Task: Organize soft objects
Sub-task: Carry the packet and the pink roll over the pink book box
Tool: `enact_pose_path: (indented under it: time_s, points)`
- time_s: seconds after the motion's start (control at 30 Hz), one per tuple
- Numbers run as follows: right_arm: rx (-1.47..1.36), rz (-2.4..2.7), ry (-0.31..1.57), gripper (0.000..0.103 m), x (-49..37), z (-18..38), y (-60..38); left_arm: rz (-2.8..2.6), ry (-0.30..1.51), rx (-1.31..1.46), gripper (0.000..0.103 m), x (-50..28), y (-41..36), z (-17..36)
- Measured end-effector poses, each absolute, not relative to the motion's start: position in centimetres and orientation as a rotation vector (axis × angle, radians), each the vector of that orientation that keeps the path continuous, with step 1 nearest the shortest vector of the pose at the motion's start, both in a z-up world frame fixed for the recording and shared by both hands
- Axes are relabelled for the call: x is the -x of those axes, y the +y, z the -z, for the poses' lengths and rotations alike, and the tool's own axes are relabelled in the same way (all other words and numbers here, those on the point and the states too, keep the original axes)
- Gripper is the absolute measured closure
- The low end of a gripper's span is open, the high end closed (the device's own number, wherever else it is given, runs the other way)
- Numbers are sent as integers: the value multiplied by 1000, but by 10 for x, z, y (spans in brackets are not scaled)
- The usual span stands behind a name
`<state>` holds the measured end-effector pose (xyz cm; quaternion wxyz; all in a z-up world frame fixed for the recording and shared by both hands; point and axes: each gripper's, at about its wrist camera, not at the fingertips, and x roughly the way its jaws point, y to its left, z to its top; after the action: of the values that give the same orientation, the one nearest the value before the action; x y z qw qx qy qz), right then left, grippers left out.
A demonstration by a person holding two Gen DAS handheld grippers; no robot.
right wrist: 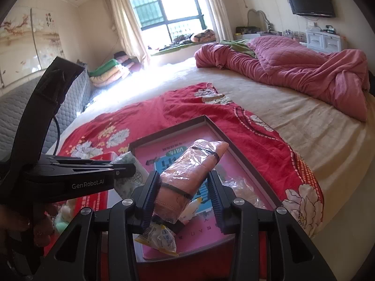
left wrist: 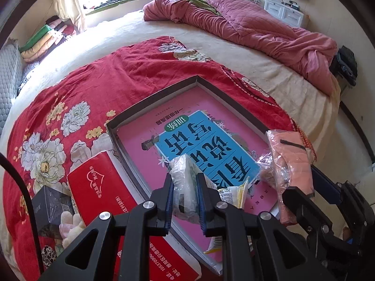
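Observation:
My left gripper (left wrist: 185,180) is shut on a whitish soft packet in clear plastic (left wrist: 184,175), held over the near end of a shallow cardboard tray (left wrist: 154,98). In the right wrist view my right gripper (right wrist: 182,199) is shut on a salmon-pink cloth packet in clear wrap with black bands (right wrist: 194,164), tilted up over the same tray (right wrist: 168,128). The pink packet (left wrist: 290,154) and right gripper (left wrist: 302,182) also show at the right of the left wrist view. A pink book with a blue label (left wrist: 199,140) lines the tray. A small yellow-white packet (right wrist: 159,236) lies at its near edge.
The tray rests on a red flowered cloth (left wrist: 105,82) spread over a bed. A red tissue pack (left wrist: 100,187), a black box (left wrist: 51,206) and pale plush (left wrist: 70,227) lie left of the tray. A crumpled clear bag (right wrist: 243,187) sits inside it. A pink quilt (left wrist: 257,28) is heaped far back.

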<state>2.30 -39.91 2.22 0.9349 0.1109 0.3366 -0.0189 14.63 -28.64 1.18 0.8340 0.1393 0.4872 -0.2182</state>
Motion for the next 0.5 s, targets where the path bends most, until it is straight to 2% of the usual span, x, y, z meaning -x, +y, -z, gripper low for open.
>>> enact_pose_path:
  time_s: [0.23,0.5]
  points:
    - [-196,9,791,59,-32,3,-400,446,1057,-396,85,-148,-298,5]
    - [-232,-21,860,59,-39,23,-402,462,1092,-377,85,-148,-298,14]
